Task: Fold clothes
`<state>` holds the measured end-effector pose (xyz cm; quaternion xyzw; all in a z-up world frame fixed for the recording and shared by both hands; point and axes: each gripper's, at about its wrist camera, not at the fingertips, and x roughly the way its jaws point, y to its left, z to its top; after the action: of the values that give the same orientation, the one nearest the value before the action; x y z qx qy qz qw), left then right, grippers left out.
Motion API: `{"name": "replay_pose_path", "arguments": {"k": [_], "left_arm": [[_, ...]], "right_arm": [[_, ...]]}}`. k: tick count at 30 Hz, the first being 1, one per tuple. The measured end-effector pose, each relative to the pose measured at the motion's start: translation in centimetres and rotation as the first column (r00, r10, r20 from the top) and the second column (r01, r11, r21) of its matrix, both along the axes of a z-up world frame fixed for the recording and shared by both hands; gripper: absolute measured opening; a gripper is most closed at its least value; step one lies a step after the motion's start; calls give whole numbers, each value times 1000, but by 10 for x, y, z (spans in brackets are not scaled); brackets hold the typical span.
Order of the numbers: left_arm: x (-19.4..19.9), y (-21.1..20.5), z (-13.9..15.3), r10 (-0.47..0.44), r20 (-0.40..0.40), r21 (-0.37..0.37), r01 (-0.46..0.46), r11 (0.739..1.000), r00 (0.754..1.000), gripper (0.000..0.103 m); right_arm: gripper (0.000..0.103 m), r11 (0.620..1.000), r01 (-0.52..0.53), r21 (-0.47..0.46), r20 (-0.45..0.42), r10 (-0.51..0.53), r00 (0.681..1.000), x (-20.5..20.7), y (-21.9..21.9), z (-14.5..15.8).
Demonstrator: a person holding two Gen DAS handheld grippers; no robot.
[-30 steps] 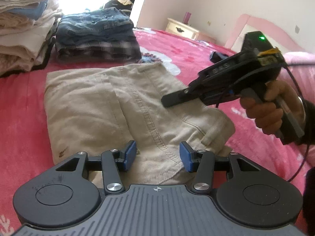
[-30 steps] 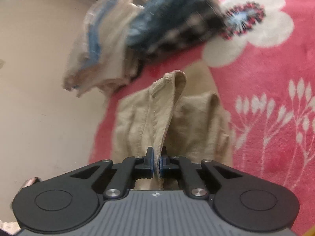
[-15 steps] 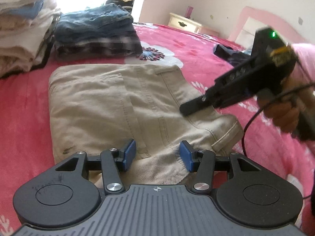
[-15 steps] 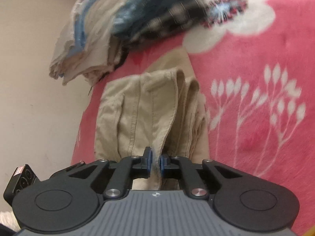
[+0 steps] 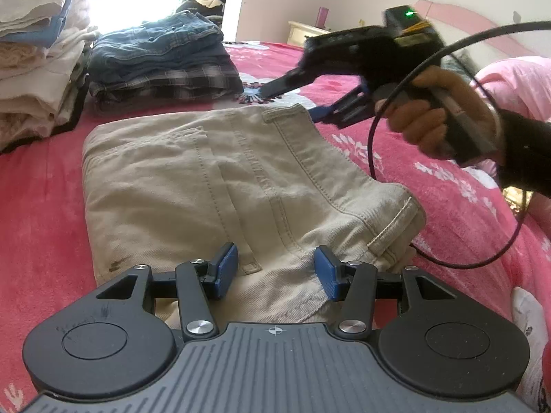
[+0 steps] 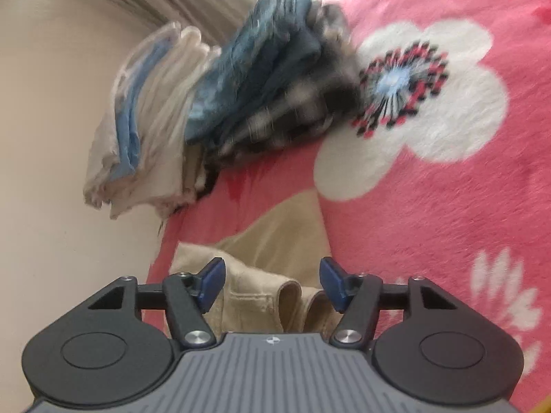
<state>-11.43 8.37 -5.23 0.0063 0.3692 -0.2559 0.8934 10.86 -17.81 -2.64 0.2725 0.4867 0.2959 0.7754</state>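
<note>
Beige trousers (image 5: 213,186) lie folded flat on the pink flowered blanket (image 5: 41,206). My left gripper (image 5: 275,268) hovers open over their near edge, its blue pads apart with only cloth beneath. My right gripper (image 5: 289,101), held by a hand, sits at the trousers' far right corner. In the right wrist view the right gripper (image 6: 272,282) has its jaws opening. The beige trousers (image 6: 275,237) lie below the gap, with the pads (image 6: 211,280) clear of the cloth.
A stack of folded denim and plaid clothes (image 5: 158,58) and a taller pale stack (image 5: 38,69) stand at the back left, blurred in the right wrist view as the denim stack (image 6: 268,79). A black cable (image 5: 373,137) loops over the trousers' right side. A nightstand (image 5: 306,31) stands behind.
My right gripper has let go of the trousers' raised edge and opened; the fold has dropped flat. That gripper has moved toward the far corner. The left gripper has stayed put.
</note>
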Motion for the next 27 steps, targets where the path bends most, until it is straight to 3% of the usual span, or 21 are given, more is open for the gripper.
{"name": "replay_pose_path", "arguments": {"k": [4, 11, 19, 27], "left_arm": [[0, 1, -2, 3, -1, -10, -3, 1000, 1000, 50], [1, 4, -4, -5, -4, -21, 4, 1000, 1000, 51], [-1, 5, -6, -3, 5, -28, 3, 1000, 1000, 51], [-1, 5, -6, 0, 2, -27, 0, 1000, 1000, 51]], "right_arm": [[68, 999, -39, 13, 3, 39, 999, -15, -1, -8], [67, 998, 26, 61, -11, -26, 1000, -55, -26, -1], [67, 981, 79, 174, -147, -53, 988, -93, -49, -27], [68, 972, 92, 214, -156, -59, 986, -84, -53, -23]]}}
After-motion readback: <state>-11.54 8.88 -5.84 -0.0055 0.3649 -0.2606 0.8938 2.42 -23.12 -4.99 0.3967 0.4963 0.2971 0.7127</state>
